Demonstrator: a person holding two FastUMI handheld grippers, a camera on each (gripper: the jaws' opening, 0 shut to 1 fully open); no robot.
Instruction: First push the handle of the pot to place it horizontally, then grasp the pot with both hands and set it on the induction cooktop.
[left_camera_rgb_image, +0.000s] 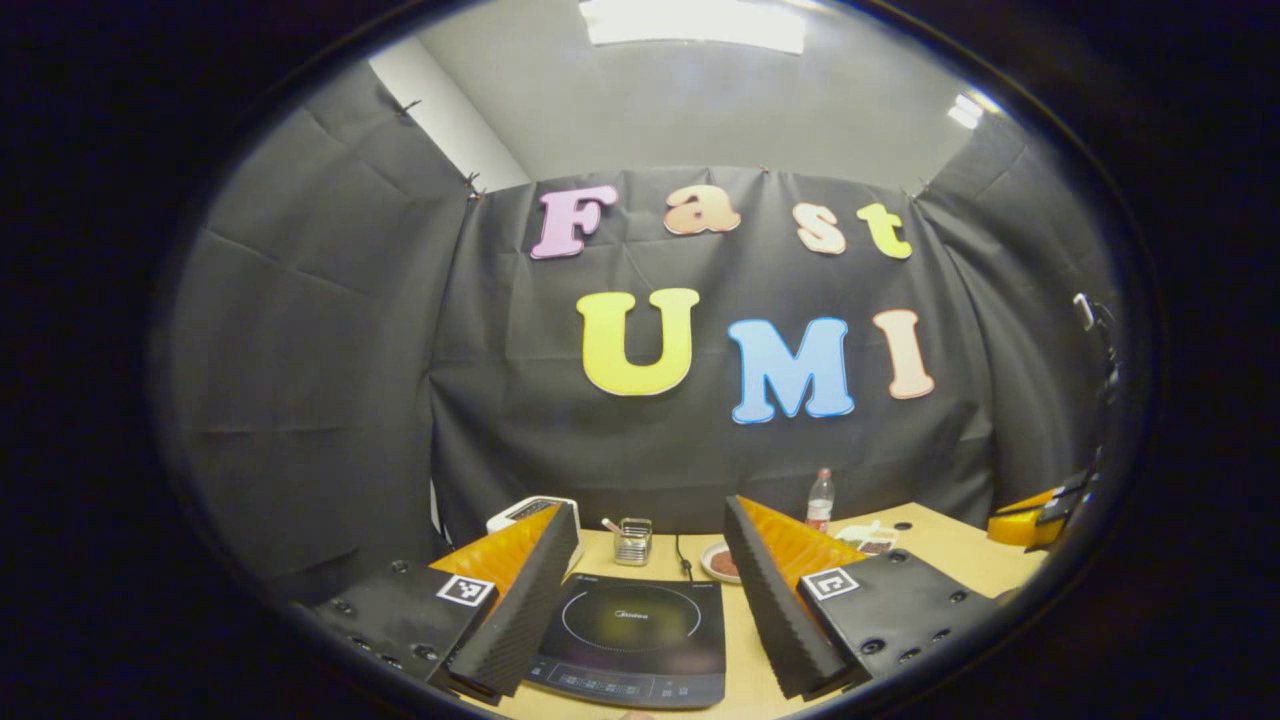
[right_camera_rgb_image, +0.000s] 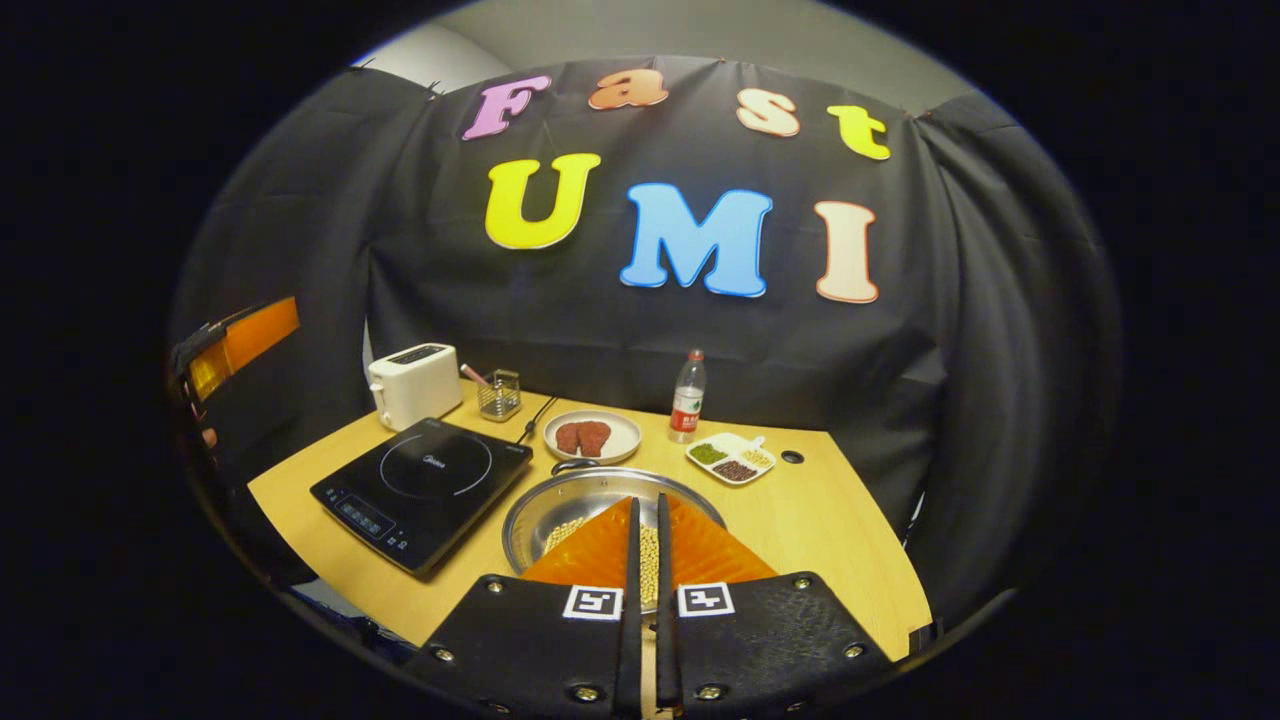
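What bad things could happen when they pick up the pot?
The pot holds loose beans, so tilting it could spill them. The plate of meat sits right behind it; a push might bump it. The right gripper is shut above the pot, so it must open before grasping.

Staged kitchen set in a recording booth: black cloth wall (right_camera_rgb_image: 640, 340) behind a wooden table (right_camera_rgb_image: 800, 520). Cooktop (right_camera_rgb_image: 425, 490) at 9 o'clock, toaster (right_camera_rgb_image: 413, 384) at 10, plate of meat (right_camera_rgb_image: 592, 436) and bottle (right_camera_rgb_image: 687, 398) at 12.
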